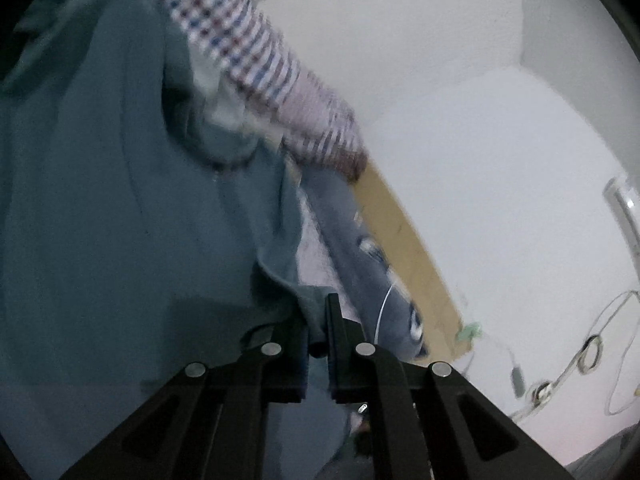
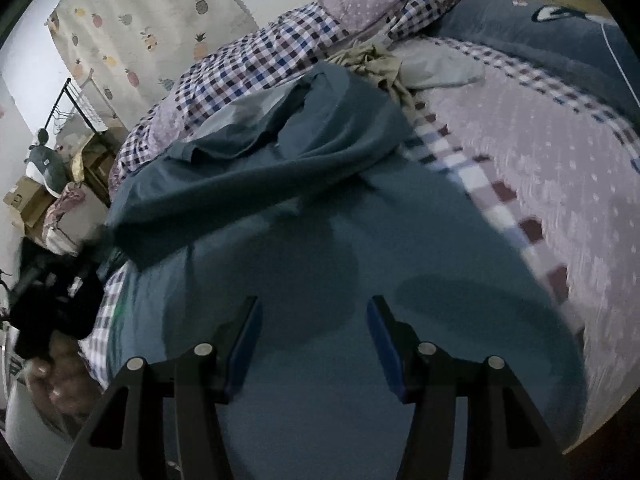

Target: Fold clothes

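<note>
Teal garment (image 2: 320, 240) half-folded on bed (image 2: 560, 168): left hand-held gripper (image 1: 318, 344) pinches its edge, right hand-held gripper (image 2: 316, 344) spread, empty (folding unfinished).

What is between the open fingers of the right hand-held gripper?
Only the teal garment spread on the bed, seen between the right hand-held gripper fingers in the right wrist view.

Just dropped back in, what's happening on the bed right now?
A person is folding a teal garment spread on a bed with a lilac dotted cover. The left gripper is shut on the garment's edge, with cloth pinched between its fingers and lifted. The right gripper hangs open over the flat part of the garment, holding nothing. A checked quilt, a crumpled beige cloth and a blue pillow lie beyond it.
</note>
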A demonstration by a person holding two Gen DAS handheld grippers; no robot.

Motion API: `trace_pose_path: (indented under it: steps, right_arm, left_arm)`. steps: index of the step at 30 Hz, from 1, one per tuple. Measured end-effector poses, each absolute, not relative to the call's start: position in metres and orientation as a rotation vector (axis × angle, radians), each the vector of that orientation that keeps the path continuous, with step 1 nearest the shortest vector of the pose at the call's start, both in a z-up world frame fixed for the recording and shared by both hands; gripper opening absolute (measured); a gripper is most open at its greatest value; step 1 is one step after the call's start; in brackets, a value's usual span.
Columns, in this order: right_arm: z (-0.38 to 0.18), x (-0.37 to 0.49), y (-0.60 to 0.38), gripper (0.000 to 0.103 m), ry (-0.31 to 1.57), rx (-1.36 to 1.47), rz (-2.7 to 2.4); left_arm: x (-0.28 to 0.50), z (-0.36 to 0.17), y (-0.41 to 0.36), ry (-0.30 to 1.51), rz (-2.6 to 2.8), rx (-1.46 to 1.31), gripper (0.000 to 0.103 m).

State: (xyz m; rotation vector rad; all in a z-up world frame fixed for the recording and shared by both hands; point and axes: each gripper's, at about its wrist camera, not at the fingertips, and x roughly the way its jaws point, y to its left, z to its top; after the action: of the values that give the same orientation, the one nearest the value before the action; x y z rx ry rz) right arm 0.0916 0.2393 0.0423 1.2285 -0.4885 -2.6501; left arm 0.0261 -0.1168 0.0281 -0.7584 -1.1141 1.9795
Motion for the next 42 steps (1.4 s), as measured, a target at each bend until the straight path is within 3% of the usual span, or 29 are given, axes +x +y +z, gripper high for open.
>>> trace_pose_path:
  steps: [10, 13, 17, 21, 24, 29, 37, 38, 40, 41, 42]
  right_arm:
    - [0.055, 0.02, 0.283, 0.058, -0.408, 1.195, -2.785]
    - [0.061, 0.002, 0.288, 0.058, -0.375, 1.2, -2.796]
    - [0.084, -0.035, 0.267, 0.058, -0.186, 1.163, -2.774]
    - [0.117, -0.084, 0.218, 0.058, -0.002, 1.076, -2.665]
    - [0.126, -0.135, 0.187, 0.058, -0.024, 1.117, -2.558]
    - [0.11, -0.219, 0.155, 0.058, -0.171, 1.244, -2.452]
    - [0.062, -0.301, 0.126, 0.058, 0.01, 1.522, -2.466]
    - [0.058, -0.306, 0.124, 0.054, 0.016, 1.548, -2.449]
    - [0.056, -0.316, 0.119, 0.024, -0.001, 1.57, -2.395]
    - [0.058, -0.321, 0.117, 0.002, -0.032, 1.562, -2.356]
    - [0.06, -0.327, 0.115, 0.002, -0.063, 1.555, -2.317]
  left_arm:
    - [-0.002, 0.057, -0.204, -1.342, 2.105, -0.38, 0.005]
    - [-0.015, 0.047, -0.226, -1.377, 2.249, -0.439, 0.005]
    - [-0.034, 0.004, -0.23, -1.495, 2.33, -0.724, 0.005]
    - [-0.041, 0.003, -0.222, -1.406, 2.392, -0.777, 0.005]
    - [-0.045, 0.009, -0.219, -1.347, 2.414, -0.757, 0.005]
    - [-0.053, 0.015, -0.209, -1.242, 2.465, -0.769, 0.005]
    - [-0.057, 0.017, -0.207, -1.258, 2.447, -0.772, 0.005]
    - [-0.06, 0.015, -0.206, -1.27, 2.44, -0.775, 0.005]
    - [-0.061, 0.011, -0.21, -1.298, 2.429, -0.777, 0.005]
    - [-0.061, 0.01, -0.211, -1.311, 2.424, -0.778, 0.005]
    - [-0.061, 0.008, -0.213, -1.326, 2.419, -0.779, 0.005]
